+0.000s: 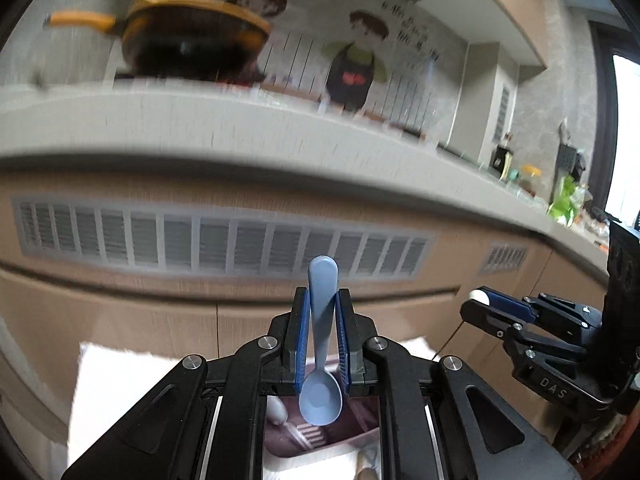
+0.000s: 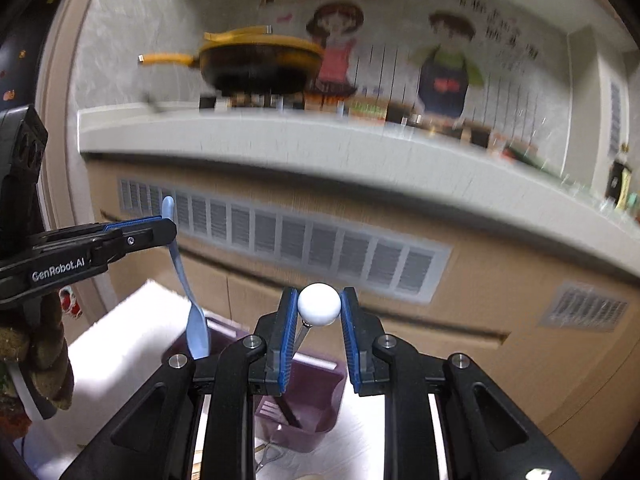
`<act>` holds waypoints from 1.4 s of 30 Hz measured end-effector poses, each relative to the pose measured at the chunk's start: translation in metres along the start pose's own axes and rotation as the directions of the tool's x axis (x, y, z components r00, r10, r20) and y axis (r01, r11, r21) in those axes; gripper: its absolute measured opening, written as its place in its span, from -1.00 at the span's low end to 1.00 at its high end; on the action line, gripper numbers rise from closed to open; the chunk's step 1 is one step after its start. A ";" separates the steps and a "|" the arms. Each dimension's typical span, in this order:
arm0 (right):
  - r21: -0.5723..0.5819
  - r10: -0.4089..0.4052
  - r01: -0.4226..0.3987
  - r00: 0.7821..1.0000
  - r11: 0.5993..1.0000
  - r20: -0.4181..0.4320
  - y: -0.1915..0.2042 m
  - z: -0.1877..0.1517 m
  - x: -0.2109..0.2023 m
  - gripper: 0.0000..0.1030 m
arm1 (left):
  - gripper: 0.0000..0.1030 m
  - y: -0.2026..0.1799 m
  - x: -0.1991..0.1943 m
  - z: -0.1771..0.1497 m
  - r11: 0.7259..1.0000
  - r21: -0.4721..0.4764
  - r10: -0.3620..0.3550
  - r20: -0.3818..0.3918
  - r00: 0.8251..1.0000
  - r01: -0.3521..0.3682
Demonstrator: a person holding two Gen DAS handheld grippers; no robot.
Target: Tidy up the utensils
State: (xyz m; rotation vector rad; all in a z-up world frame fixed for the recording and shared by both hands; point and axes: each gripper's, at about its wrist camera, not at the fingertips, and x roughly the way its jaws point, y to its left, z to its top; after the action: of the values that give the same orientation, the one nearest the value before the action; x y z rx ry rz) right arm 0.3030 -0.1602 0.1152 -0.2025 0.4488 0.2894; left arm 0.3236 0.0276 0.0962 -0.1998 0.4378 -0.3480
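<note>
Above purple bin (image 2: 316,396) on white surface (image 2: 120,344): carry step in hand, both utensils lifted.

Left gripper (image 1: 323,320) fingers clenched on blue spoon (image 1: 322,344) mid-handle, bowl hanging toward camera.

Right gripper (image 2: 319,320) fingers grasping white ball-topped utensil (image 2: 319,304), ball between pads, metal shaft slanting down into bin.

Next, likely: pick destination, lower each utensil in, release.

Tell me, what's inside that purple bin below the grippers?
Looking into the purple bin, slotted drainage openings show in its floor, and a pale utensil lies at one side. The grippers' frames cover much of the inside, so anything else there is hidden.
</note>
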 end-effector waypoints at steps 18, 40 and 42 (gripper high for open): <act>0.142 0.227 -0.206 0.962 0.968 -0.154 -0.002 -0.082 0.009 -0.28 | 0.22 0.022 -0.017 -0.084 0.998 -0.068 0.011 -0.133 0.991 -0.020; 0.198 0.311 -0.245 0.829 0.949 -0.465 0.074 -0.164 0.079 -0.69 | 0.21 0.046 -0.031 -0.180 0.983 -0.173 -0.001 -0.383 0.924 -0.070; 0.171 0.322 -0.273 0.818 0.947 -0.477 0.077 -0.169 0.066 -0.69 | 0.21 0.040 -0.028 -0.182 0.985 -0.166 -0.014 -0.400 0.917 -0.057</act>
State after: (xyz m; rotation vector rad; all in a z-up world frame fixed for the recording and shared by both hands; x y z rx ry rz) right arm 0.2681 -0.1157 -0.0738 -0.1093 1.0168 0.5281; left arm 0.2301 0.0536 -0.0655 -0.2959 0.8777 -0.3291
